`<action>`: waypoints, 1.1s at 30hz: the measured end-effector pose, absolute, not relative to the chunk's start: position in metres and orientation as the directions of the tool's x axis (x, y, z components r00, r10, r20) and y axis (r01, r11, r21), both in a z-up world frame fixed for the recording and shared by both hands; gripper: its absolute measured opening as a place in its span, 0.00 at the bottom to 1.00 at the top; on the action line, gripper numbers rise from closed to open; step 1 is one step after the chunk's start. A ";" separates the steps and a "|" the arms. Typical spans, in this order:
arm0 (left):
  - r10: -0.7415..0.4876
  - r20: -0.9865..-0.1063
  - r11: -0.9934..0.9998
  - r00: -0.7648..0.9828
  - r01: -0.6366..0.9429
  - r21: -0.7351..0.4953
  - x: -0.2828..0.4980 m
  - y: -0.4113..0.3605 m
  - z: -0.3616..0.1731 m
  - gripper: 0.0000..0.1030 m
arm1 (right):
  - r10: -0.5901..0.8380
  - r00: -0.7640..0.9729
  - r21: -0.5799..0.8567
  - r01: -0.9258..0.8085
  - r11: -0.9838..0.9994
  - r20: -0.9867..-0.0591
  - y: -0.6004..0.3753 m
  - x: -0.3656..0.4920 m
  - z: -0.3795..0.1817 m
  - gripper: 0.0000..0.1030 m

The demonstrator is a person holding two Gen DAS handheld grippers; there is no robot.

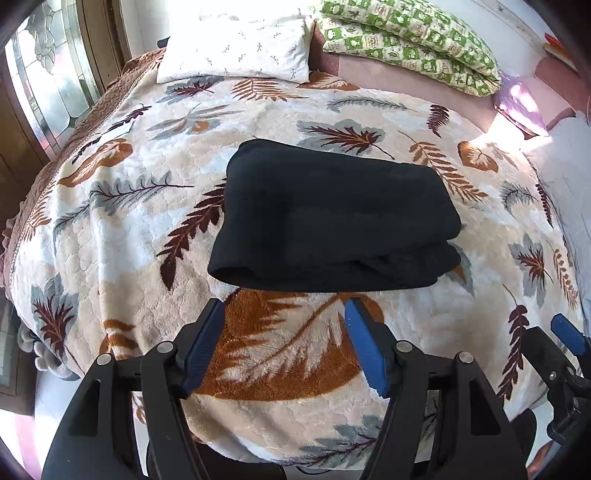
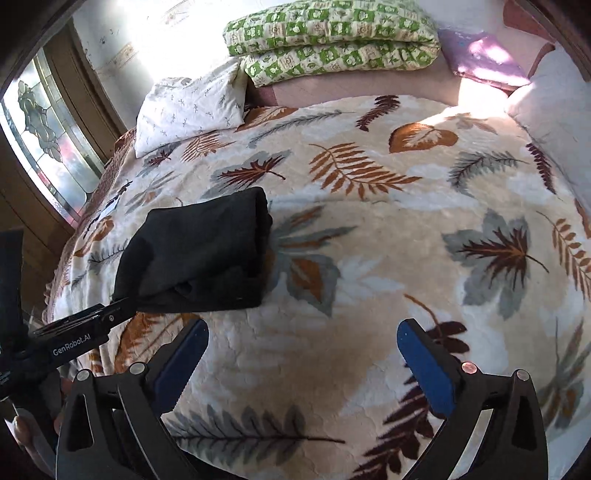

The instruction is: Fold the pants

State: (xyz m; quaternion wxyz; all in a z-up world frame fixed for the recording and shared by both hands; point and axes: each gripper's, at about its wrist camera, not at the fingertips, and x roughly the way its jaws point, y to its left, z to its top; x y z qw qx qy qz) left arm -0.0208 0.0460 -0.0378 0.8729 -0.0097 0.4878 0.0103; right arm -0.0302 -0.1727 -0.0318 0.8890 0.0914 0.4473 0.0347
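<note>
Plainly, one pair of black pants (image 1: 334,218) lies folded in the middle of the leaf-print blanket (image 1: 122,225), with bare blanket on every side. Two pillows (image 1: 236,48) sit at the far edge. Left gripper (image 1: 284,343) and right gripper (image 2: 303,363) both gape, empty, just near of the pants.

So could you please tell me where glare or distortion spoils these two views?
Left wrist view: sunlight washes out the white pillow; the fisheye bulges the leaf-print blanket. Right wrist view: glare blows out the wall; the folded black pants stay sharp.
</note>
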 end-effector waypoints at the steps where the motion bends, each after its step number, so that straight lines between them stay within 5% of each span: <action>1: 0.007 -0.842 1.000 0.539 -0.025 -0.008 -0.025 0.044 -0.037 0.65 | 0.136 0.609 0.185 0.018 0.982 -0.781 -0.173 -0.039 -0.031 1.00; 16: 0.071 -0.801 0.997 0.595 -0.054 0.049 -0.045 0.032 -0.036 0.65 | 0.064 0.731 0.114 0.019 0.993 -0.680 -0.170 -0.081 -0.006 1.00; 33: 0.080 -0.797 0.996 0.599 -0.079 0.040 -0.041 0.047 -0.036 0.65 | 0.031 0.719 0.081 0.036 0.996 -0.694 -0.175 -0.073 -0.020 1.00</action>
